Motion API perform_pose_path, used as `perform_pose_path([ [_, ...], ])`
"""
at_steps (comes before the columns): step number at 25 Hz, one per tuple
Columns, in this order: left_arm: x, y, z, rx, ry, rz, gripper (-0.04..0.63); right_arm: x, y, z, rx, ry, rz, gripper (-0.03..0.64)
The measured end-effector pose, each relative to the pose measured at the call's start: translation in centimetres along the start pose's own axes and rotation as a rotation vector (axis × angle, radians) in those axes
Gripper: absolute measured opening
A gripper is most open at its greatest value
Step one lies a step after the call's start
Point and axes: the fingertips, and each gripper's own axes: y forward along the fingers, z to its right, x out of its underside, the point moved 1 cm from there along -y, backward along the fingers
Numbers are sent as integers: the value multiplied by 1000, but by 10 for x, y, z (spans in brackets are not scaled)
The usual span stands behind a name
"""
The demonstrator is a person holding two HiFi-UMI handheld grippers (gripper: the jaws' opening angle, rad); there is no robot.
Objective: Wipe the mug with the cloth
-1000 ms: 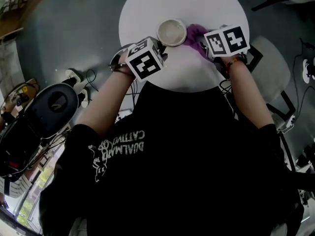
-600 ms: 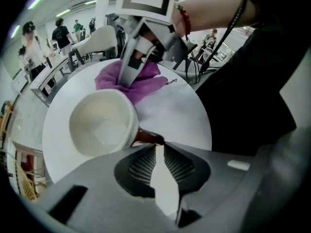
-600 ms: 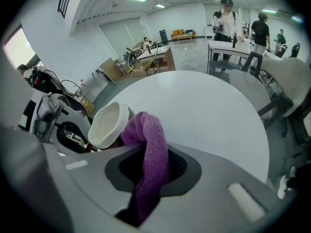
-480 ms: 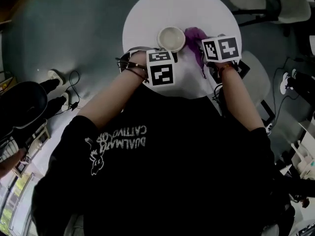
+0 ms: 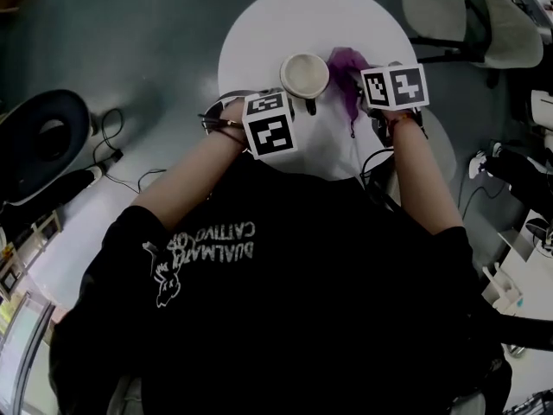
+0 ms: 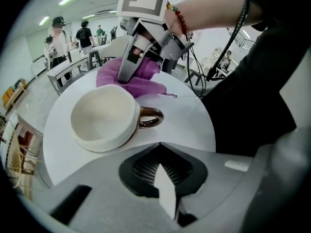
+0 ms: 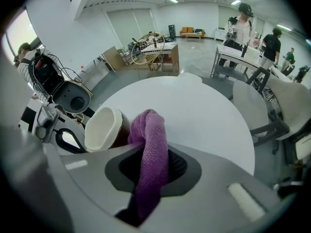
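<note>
One mug (image 6: 102, 118) stood on the surface (image 7: 209, 110). Fingers (image 7: 209, 171) of the right gripper (image 7: 154, 152) clenched the purple cloth (image 7: 153, 130), bunched beyond their tips beside the mug, ready to rub. Those of the left gripper (image 6: 160, 143) looked closed and empty, just short of the handle (image 6: 150, 118), probably to brace it.

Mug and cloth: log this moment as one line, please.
mug: upright on white table | left gripper: jaws shut, empty, near handle | right gripper: jaws shut on purple cloth, beside mug

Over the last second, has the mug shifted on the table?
No. The mug stays just left of the round table's centre, beside the cloth.
</note>
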Motion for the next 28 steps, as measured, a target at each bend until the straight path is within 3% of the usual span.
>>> perform_pose_path([
  [5, 4, -9, -6, -35, -72, 67, 3, -14, -9, 1, 1, 25, 63, 60],
  [7, 0, -19, -19, -65, -156, 152, 3, -28, -20, 1, -21, 51, 150, 60],
  [11, -3, -48, -45, -130, -400, 346, 3, -46, -47, -1, -95, 146, 353, 60],
  [14, -3, -70, -59, -197, -483, 438, 3, -55, -75, -5, -138, 201, 513, 60],
  [17, -14, -103, -76, -269, -466, 537, 3, -69, -107, -13, -145, 230, 668, 60],
  [20, -32, -137, -95, -313, -402, 631, 3, -88, -141, -25, -126, 249, 815, 60],
  [28, -103, -224, -61, -193, -270, 885, 3, -79, -261, -75, -58, 286, 1058, 60],
])
